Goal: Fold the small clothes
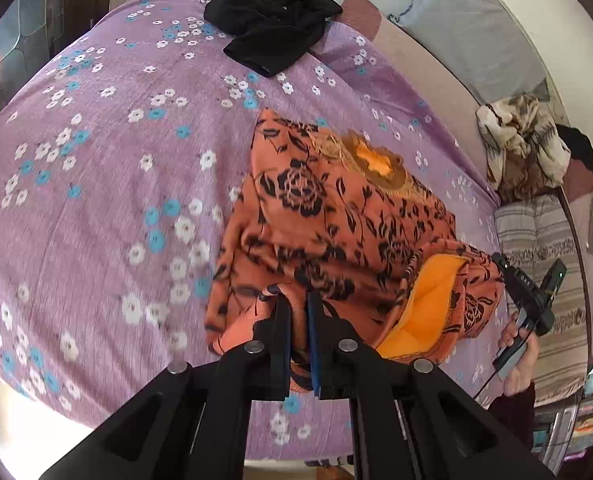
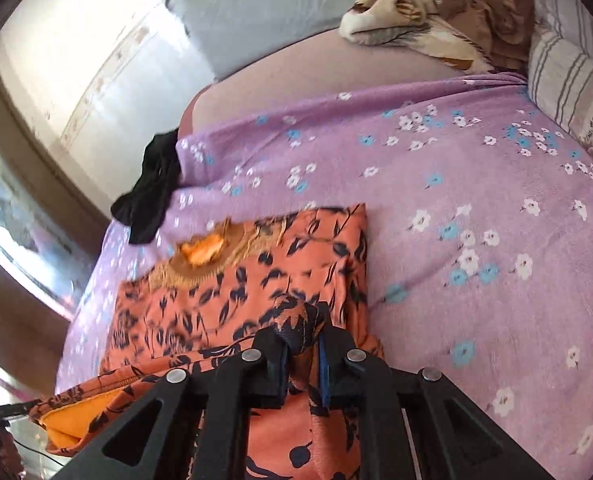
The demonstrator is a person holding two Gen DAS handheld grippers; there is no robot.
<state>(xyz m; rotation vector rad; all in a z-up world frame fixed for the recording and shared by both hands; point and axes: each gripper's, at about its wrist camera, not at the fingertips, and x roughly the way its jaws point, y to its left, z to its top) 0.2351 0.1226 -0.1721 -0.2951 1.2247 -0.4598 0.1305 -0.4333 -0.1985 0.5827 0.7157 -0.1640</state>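
An orange garment with black flower print and a gold-trimmed neckline [image 1: 336, 216] lies partly folded on the purple flowered bedsheet [image 1: 96, 184]. Its bright orange lining shows at the near right hem [image 1: 424, 308]. My left gripper [image 1: 298, 304] is shut on a bunch of the garment's near edge. In the right wrist view the same garment [image 2: 232, 288] lies left of centre, and my right gripper [image 2: 302, 320] is shut on a raised fold of its near part. The right gripper also shows in the left wrist view at the far right [image 1: 532, 300], held in a hand.
A black garment [image 1: 272, 24] lies crumpled at the far end of the bed, also in the right wrist view [image 2: 152, 188]. A beige and brown blanket [image 1: 520, 140] and a striped pillow [image 1: 544, 264] lie at the right. A grey pillow [image 2: 264, 4] leans on the wall.
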